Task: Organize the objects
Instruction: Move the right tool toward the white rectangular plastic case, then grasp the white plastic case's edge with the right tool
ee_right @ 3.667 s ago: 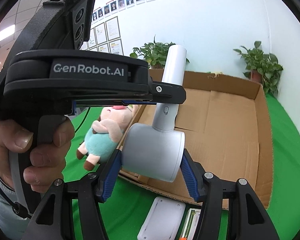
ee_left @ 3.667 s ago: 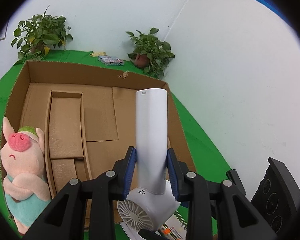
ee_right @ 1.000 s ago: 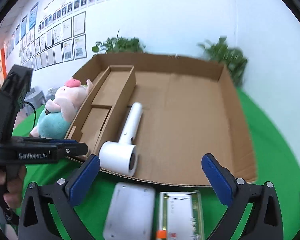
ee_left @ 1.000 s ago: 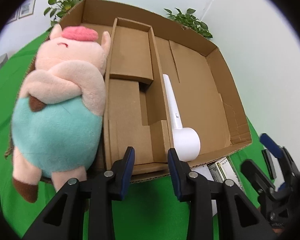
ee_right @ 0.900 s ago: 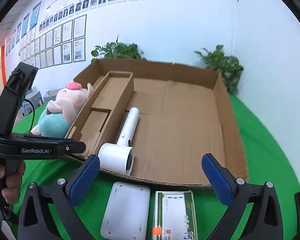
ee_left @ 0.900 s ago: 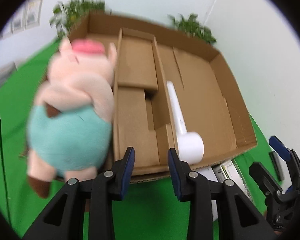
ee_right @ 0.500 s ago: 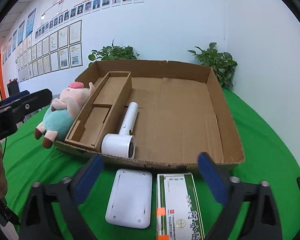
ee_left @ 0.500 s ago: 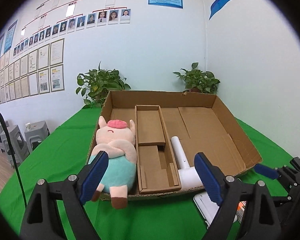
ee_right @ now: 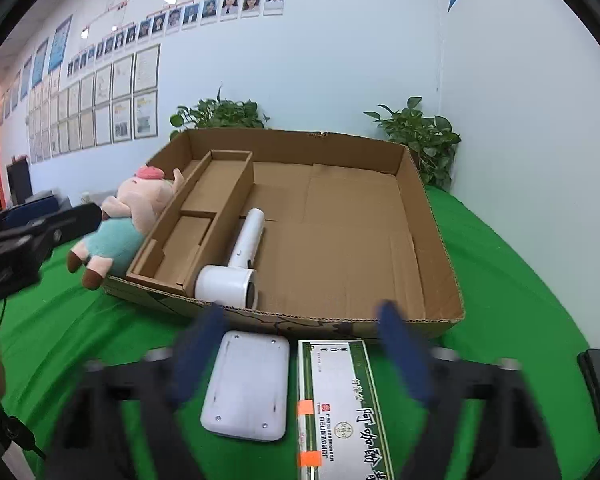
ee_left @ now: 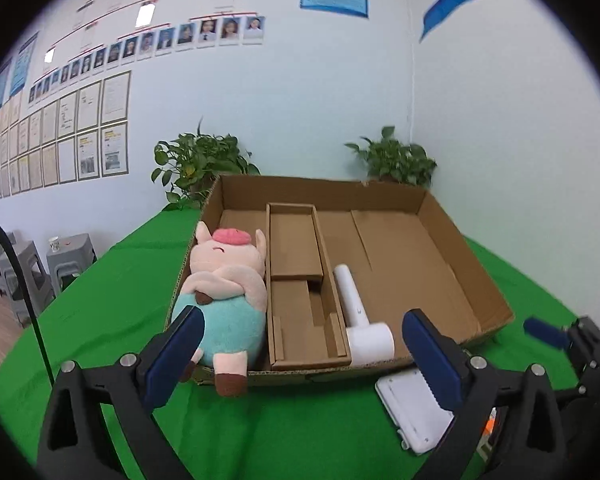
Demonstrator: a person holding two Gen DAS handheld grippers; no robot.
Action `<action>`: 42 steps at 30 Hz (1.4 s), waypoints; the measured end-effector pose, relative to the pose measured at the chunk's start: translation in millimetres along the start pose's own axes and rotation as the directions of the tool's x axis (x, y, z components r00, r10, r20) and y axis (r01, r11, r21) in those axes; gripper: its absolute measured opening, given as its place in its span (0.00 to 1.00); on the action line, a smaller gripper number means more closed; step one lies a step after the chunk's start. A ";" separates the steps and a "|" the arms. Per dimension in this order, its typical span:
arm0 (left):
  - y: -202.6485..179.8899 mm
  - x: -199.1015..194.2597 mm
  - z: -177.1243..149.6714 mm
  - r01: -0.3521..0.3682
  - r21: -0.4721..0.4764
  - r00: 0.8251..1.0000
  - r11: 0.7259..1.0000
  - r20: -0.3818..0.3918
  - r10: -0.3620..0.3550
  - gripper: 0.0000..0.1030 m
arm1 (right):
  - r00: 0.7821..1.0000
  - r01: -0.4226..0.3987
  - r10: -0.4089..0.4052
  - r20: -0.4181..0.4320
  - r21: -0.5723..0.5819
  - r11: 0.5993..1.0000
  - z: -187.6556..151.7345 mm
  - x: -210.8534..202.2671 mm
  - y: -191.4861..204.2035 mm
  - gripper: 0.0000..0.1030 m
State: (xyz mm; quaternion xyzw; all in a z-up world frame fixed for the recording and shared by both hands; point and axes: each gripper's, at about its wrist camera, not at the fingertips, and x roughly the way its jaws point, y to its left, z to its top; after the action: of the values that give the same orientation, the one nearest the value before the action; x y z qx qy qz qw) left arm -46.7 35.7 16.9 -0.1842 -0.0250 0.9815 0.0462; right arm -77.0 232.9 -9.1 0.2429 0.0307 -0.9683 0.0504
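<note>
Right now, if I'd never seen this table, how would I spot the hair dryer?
Find the big open cardboard box on the green table. Inside, beside the narrow cardboard divider tray, lies the white hair dryer, its round head at the near wall. It is the only white thing inside; the flat white case lies outside, in front.

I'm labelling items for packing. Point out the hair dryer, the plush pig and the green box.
White hair dryer (ee_right: pixel 227 285), right wrist view: barrel.
Pink plush pig (ee_left: pixel 224 322), left wrist view: teal belly.
Green-edged rectangular box (ee_right: pixel 342 396), right wrist view: lid.
</note>
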 end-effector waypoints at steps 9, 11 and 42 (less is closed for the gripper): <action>8.0 9.6 0.8 -0.011 -0.007 0.997 1.000 -0.070 0.011 0.97 | 0.995 -0.103 0.103 -0.002 -0.018 0.994 -8.7 -6.9 4.4 1.00; 8.3 11.3 -0.8 0.011 -0.013 0.996 1.000 -0.088 -0.012 0.97 | 0.984 -0.179 0.179 -0.018 -0.022 0.984 -12.3 -7.9 7.5 1.00; 17.7 56.0 -43.3 0.225 -0.195 0.910 0.955 -0.308 -0.277 0.96 | 0.912 -0.182 0.155 -0.381 -0.035 0.983 -64.9 56.9 28.7 0.65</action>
State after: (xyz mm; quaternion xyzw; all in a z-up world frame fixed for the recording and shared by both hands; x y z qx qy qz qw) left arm -84.3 25.1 -44.7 -0.3450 -0.1169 0.9172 0.1612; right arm -93.4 205.1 -94.2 0.4240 0.0523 -0.8940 0.1351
